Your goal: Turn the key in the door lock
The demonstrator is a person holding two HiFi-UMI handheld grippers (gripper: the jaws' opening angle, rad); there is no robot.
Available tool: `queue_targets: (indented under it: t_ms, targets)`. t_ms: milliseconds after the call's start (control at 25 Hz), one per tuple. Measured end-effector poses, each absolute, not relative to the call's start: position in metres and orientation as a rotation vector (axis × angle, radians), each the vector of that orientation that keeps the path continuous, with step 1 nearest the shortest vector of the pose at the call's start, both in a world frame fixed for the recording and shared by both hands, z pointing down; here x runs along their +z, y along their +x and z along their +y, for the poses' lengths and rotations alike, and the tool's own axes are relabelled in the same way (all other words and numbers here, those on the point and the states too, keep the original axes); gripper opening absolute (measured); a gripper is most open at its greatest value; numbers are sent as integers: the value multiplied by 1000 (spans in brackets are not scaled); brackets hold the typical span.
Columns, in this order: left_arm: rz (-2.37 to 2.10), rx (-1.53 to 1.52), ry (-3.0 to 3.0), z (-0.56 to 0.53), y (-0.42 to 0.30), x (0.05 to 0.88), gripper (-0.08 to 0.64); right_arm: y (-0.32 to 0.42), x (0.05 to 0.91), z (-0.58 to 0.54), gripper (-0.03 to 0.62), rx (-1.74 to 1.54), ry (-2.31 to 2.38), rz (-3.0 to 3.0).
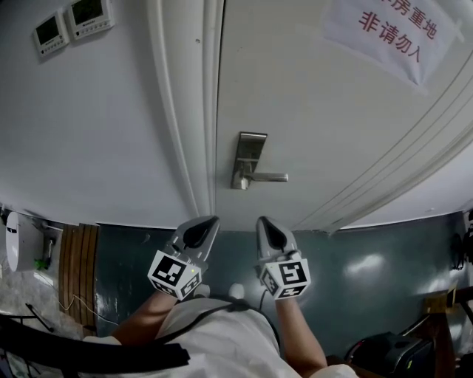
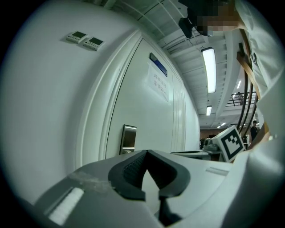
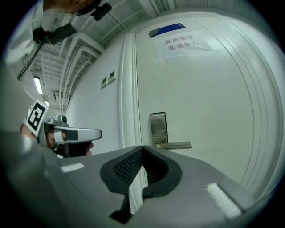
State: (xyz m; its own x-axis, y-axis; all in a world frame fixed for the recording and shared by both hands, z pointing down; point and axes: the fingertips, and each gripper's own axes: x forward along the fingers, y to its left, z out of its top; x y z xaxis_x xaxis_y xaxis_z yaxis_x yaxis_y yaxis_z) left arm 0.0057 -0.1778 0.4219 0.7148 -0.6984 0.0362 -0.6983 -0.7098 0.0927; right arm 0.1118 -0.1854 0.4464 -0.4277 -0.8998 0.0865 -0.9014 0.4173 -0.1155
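Note:
A steel lock plate [image 1: 250, 151] with a lever handle [image 1: 267, 177] sits on the white door [image 1: 310, 96], near its left edge. I cannot make out a key on it in any view. My left gripper [image 1: 209, 221] and right gripper [image 1: 263, 221] hover side by side below the lock, both short of the door and pointing at it. Each is shut with nothing between its jaws. The right gripper view shows the plate [image 3: 158, 127] and lever [image 3: 176, 145] straight ahead past the right gripper [image 3: 142, 147]. In the left gripper view the left gripper [image 2: 146, 152] is in front of the plate [image 2: 129, 139].
The white door frame [image 1: 185, 111] runs left of the lock. Two wall control panels [image 1: 70, 22] hang on the wall at upper left. A paper notice [image 1: 392, 29] is stuck on the door. A slatted wooden piece [image 1: 77, 258] stands on the dark floor [image 1: 369, 258] at left.

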Motion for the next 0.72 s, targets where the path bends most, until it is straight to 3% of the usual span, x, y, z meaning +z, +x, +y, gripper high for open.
queue_targets:
  t_ms: [720]
  targets:
    - [-1171,-43,2812,-177,-14,408,5,133,417,-152,8,296,1824,-2675]
